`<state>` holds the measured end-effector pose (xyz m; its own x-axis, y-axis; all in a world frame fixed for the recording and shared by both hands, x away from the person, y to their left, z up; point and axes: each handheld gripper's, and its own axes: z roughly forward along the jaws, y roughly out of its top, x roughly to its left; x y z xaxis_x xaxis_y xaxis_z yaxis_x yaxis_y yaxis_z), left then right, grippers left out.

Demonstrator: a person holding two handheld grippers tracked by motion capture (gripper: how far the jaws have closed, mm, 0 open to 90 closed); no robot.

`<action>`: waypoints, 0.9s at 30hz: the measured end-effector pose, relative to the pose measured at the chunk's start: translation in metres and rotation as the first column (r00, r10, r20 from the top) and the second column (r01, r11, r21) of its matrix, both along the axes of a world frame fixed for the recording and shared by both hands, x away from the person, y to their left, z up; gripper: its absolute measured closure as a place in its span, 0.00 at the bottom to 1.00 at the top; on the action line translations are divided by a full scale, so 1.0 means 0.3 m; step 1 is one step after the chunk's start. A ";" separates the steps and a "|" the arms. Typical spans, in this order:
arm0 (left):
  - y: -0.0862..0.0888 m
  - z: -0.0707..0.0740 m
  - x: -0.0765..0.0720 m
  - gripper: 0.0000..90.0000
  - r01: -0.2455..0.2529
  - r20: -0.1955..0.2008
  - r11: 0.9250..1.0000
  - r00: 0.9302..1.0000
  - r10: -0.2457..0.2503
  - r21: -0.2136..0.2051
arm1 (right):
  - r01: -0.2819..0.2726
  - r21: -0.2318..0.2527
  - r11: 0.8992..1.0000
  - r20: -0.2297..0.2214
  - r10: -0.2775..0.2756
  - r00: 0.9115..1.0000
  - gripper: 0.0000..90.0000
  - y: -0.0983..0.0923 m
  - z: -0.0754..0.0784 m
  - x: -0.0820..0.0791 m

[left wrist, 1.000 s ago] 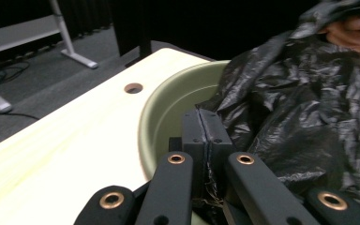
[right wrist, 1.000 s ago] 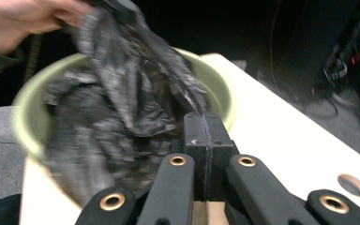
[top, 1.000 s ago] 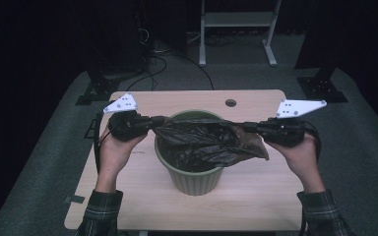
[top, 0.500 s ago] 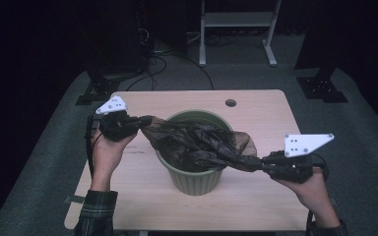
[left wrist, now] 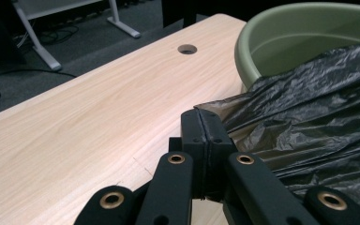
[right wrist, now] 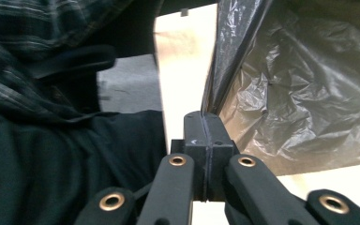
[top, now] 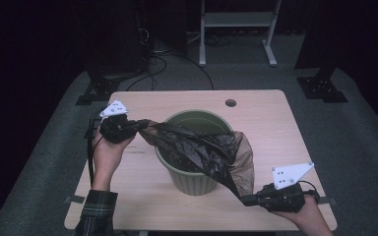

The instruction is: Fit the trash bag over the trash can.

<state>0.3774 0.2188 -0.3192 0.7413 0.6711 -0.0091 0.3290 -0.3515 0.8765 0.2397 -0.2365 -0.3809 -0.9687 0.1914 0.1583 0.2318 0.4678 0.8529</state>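
Observation:
A black plastic bag (top: pixel 202 147) is stretched across the mouth of a green bin (top: pixel 192 182) that stands mid-table. My left gripper (top: pixel 140 125) is left of the bin, shut on the bag's left edge. Its pads (left wrist: pixel 200 115) pinch the crinkled bag (left wrist: pixel 309 117) beside the bin's rim (left wrist: pixel 272 28). My right gripper (top: pixel 246 199) is low near the table's front right edge. The bag's other edge is drawn down outside the bin to it. Its jaws have just been easing open a little. The bag (right wrist: pixel 309 84) is still pinched at its tips (right wrist: pixel 202 117).
The wooden table (top: pixel 266 113) has a round cable hole (top: pixel 231 103) behind the bin. A white frame (top: pixel 236 19) and black stand feet (top: pixel 322 86) are on the grey floor beyond. The person's dark clothing and plaid sleeve (right wrist: pixel 28 70) lie close to the right gripper.
The right gripper has come down and toward the front right corner, dragging the bag's edge over the bin's rim. The left gripper has sunk slightly at the bin's left.

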 end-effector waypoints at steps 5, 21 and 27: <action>-0.005 0.028 -0.005 1.00 0.014 0.019 1.000 1.000 -0.014 -0.018 | 0.020 0.091 0.996 0.080 -0.028 0.996 0.81 -0.041 0.126 0.014; -0.012 0.038 0.003 1.00 0.023 0.035 0.999 0.999 -0.022 -0.025 | 0.267 0.065 0.961 0.099 -0.273 0.957 0.74 0.003 0.236 0.386; -0.013 0.042 0.010 1.00 0.021 0.041 0.999 0.999 -0.019 -0.025 | 0.263 0.050 0.964 0.081 -0.266 0.961 1.00 0.020 0.213 0.416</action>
<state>0.3803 0.2147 -0.3066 0.7547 0.6561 0.0044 0.2861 -0.3350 0.8977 0.3646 -0.2305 -0.3171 -0.8946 0.4380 0.0889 0.2680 0.3665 0.8910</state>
